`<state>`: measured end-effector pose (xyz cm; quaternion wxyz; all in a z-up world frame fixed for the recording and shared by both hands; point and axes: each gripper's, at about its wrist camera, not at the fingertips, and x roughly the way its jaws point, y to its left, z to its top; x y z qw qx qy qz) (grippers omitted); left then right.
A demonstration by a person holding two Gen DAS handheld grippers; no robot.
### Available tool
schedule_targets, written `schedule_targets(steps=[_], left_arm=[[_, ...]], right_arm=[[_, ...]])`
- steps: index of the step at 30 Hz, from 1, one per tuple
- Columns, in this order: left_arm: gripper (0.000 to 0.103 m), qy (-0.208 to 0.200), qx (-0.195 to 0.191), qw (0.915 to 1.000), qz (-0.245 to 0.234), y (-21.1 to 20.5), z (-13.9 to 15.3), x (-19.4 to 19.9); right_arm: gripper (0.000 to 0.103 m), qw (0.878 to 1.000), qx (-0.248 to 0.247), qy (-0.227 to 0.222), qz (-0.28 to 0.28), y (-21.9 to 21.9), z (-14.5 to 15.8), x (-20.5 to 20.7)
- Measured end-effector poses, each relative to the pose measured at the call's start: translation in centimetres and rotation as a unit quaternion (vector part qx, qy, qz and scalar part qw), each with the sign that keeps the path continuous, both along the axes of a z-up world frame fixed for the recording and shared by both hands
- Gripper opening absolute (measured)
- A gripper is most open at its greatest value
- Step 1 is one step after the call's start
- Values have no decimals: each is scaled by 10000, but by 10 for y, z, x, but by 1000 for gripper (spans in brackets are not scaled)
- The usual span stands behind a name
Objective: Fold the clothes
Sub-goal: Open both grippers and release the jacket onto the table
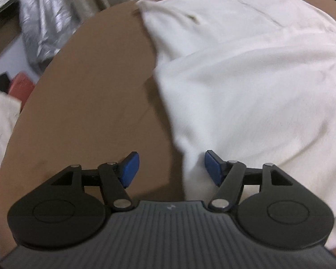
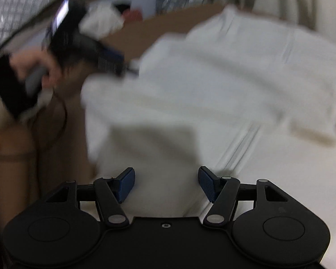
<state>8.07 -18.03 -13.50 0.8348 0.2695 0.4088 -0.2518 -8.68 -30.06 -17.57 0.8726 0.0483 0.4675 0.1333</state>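
Observation:
A white garment [image 1: 246, 67] lies partly folded on the brown round table [image 1: 89, 89], filling the right side of the left wrist view. My left gripper [image 1: 172, 168] is open above the garment's left edge; cloth lies under the gap, and the blue pads [image 1: 130, 168] press on nothing. In the right wrist view the same white garment [image 2: 212, 89] is blurred beneath my right gripper [image 2: 166, 185], which is open with nothing gripped. A hand [image 2: 33, 69] holds the left gripper [image 2: 112, 60] at the garment's far left edge.
A silvery quilted sheet [image 1: 44, 22] hangs beyond the table at the upper left. Red and black items [image 1: 20, 85] and white cloth [image 1: 0, 123] lie off the table's left edge. Pale curtain folds [image 2: 291, 0] are behind. Bare tabletop shows left of the garment.

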Motion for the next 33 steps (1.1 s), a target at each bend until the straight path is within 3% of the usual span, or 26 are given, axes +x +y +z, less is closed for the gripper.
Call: schedule_targets(steps=[3, 7, 9, 12, 16, 19, 20, 22, 23, 24, 25, 29, 33], left_arm=[[65, -28, 79, 9997, 235, 15, -4, -1], [65, 79, -204, 9975, 670, 33, 2, 5], [64, -139, -89, 9964, 838, 37, 5, 4], [64, -417, 31, 9947, 941, 39, 7, 4], [64, -126, -748, 9918, 1031, 46, 23, 3], [64, 32, -1232, 9877, 958, 46, 31, -1], [64, 88, -1320, 9869, 925, 44, 32, 0], [64, 145, -1351, 9870, 859, 39, 31, -1], [64, 158, -1330, 9875, 827, 37, 30, -1], [64, 182, -1278, 9886, 776, 34, 29, -3], [64, 224, -1161, 9906, 688, 33, 27, -9], [65, 283, -472, 9983, 215, 26, 14, -39], [66, -61, 259, 9995, -144, 12, 3, -62]], right_arm=[[69, 9991, -195, 131, 358, 8, 0, -8], [69, 9976, 8, 479, 497, 1, 7, -7], [69, 9970, 194, 558, 497, -6, 12, -9], [69, 9890, 1207, 822, 224, -17, 10, -16], [69, 9687, 2305, 871, -288, -24, -6, -23], [69, 9615, 2401, 1000, -890, -28, -28, -13], [70, 9550, 2589, 902, -1131, -32, -35, -11], [71, 9292, 3319, 677, -1480, -42, -49, -11], [65, 9170, 3645, 588, -1508, -43, -53, -12], [33, 9086, 3899, 542, -1395, -44, -56, -13], [22, 9123, 3918, 519, -1075, -42, -51, -13], [21, 9574, 2862, 278, 267, -35, -10, -27], [20, 9641, 2516, 770, 348, -30, -26, -26]])
